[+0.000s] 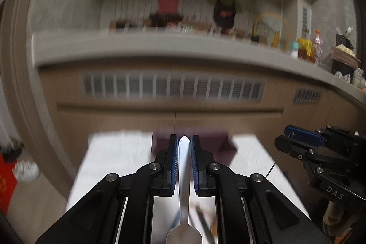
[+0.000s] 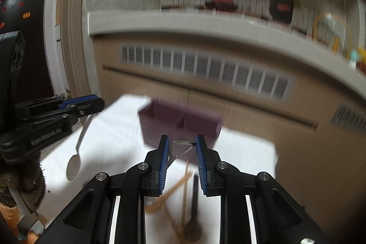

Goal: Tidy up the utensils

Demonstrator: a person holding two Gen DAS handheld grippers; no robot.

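In the left wrist view my left gripper (image 1: 184, 137) is shut on the handle of a silver spoon (image 1: 184, 175), whose bowl hangs down toward the camera. Seen from the right wrist, that spoon (image 2: 74, 166) dangles from the left gripper (image 2: 100, 104) above the white table (image 2: 119, 129). My right gripper (image 2: 181, 141) is shut on the end of a metal utensil (image 2: 180, 148) lying crosswise between its pads. Just beyond both grippers stands a purple two-compartment box (image 2: 180, 122), also visible as a purple box (image 1: 219, 141) behind the left fingers. The right gripper (image 1: 282, 136) hovers at the right.
Wooden utensils (image 2: 173, 189) and a dark spoon (image 2: 194, 221) lie on the table under the right gripper. Behind the table stands a wooden cabinet with a vent grille (image 1: 171, 86) and a cluttered counter ledge (image 1: 160, 47). A dark fridge door (image 2: 22, 4) is at far left.
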